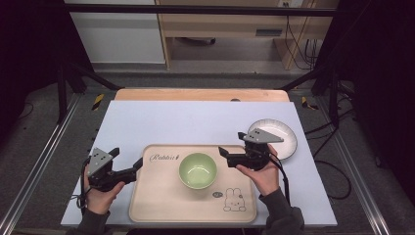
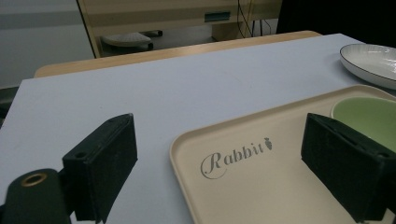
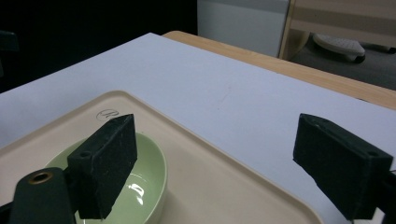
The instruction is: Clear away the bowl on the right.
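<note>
A wooden table (image 1: 200, 94) carries a pale blue mat (image 1: 171, 122). On the mat lie 2 things: a beige tray (image 1: 161, 196) and, just right, a white plate (image 1: 286, 142).

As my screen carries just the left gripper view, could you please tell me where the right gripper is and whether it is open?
Observer: The right gripper is open, held at the far right corner of the tray, with its jaws pointing toward the green bowl.
Operator: Thank you. Is there anything in that bowl?
Observer: No, it is empty. The right gripper view shows its bare, shiny inside.
Operator: And what lies on the near end of the tray?
Observer: A rabbit drawing is printed by the near right corner, and no object rests there.
</note>
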A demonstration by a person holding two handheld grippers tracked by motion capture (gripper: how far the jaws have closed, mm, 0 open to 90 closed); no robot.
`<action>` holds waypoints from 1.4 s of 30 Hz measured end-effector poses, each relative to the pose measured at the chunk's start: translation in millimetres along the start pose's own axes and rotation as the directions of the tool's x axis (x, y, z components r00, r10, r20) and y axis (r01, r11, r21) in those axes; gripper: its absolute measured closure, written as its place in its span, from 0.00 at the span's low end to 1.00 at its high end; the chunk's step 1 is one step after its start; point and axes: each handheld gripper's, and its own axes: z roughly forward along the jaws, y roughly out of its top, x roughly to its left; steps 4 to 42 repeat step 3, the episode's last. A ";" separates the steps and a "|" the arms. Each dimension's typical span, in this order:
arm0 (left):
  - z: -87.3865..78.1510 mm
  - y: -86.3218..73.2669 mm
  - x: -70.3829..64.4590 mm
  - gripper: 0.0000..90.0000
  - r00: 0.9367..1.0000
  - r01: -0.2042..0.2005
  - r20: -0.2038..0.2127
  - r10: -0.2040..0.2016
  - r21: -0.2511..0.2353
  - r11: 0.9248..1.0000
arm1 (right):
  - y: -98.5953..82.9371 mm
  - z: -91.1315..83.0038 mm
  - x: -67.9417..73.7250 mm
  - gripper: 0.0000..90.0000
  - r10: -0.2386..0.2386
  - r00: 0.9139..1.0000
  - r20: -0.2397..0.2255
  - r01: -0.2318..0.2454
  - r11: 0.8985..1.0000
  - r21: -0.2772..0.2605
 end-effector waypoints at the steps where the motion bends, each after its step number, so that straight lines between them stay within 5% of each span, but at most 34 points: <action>1: 0.1 -0.2 0.4 0.11 1.000 0.003 -0.001 -0.003 0.001 1.000 | -0.7 -2.9 -1.1 0.15 -0.004 1.000 0.001 0.004 1.000 -0.003; 42: 0.6 -0.7 1.2 0.11 1.000 0.006 -0.003 -0.006 0.000 1.000 | -3.3 -9.1 -2.6 0.15 0.001 1.000 0.018 -0.001 1.000 -0.010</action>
